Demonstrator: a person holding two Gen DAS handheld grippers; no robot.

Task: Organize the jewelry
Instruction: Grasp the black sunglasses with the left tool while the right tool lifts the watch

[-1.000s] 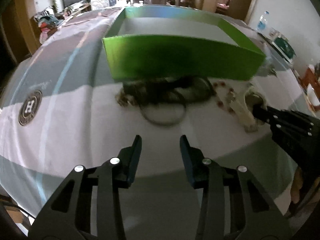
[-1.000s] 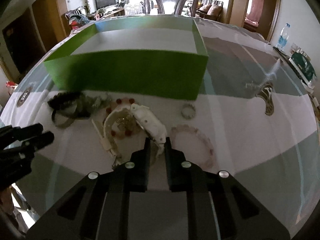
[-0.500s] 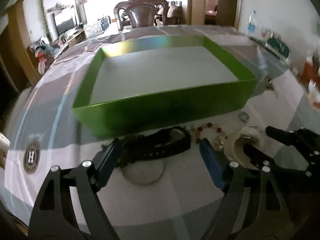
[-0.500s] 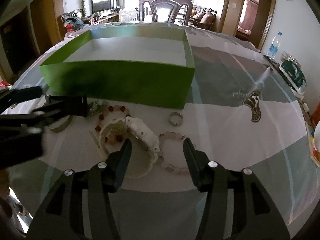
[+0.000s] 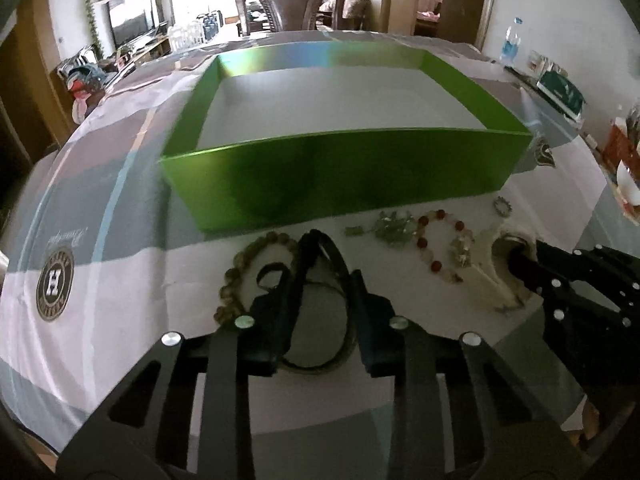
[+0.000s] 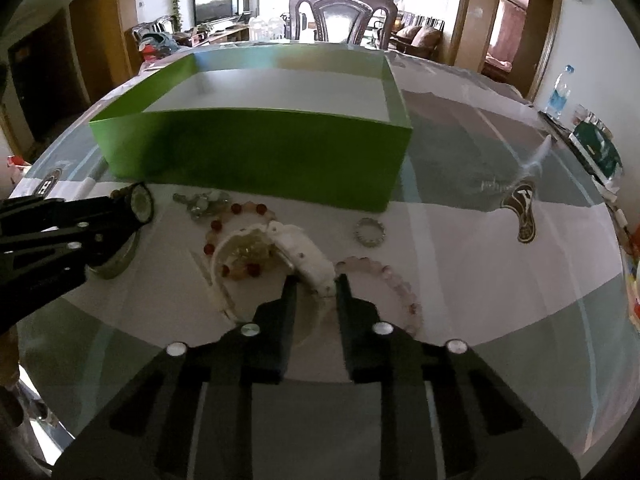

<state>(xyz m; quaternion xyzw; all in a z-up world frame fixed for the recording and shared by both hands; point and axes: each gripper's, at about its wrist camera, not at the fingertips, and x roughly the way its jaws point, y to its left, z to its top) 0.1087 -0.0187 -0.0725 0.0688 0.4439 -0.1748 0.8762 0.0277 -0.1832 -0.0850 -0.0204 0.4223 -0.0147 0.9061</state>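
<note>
An open green box (image 5: 344, 168) (image 6: 256, 148) stands on the table, with jewelry spread in front of it. My left gripper (image 5: 320, 280) is closing around a black watch (image 5: 320, 256) that lies over a round bangle (image 5: 316, 332) next to a brown bead bracelet (image 5: 240, 268). My right gripper (image 6: 314, 286) has its jaws close around the strap of a white watch (image 6: 304, 256). A red bead bracelet (image 6: 236, 236), a pink bead bracelet (image 6: 392, 284), a silver ring (image 6: 370, 232) and a silver chain (image 6: 200, 202) lie nearby.
The table carries a patterned cloth with a round logo (image 5: 54, 280) at the left and a dark emblem (image 6: 524, 216) at the right. A water bottle (image 6: 560, 92) and a green packet (image 6: 598, 148) stand at the far right edge. A chair (image 6: 344, 16) stands behind.
Both grippers moved down and forward onto the jewelry and narrowed: the left around the black watch, the right around the white watch strap.
</note>
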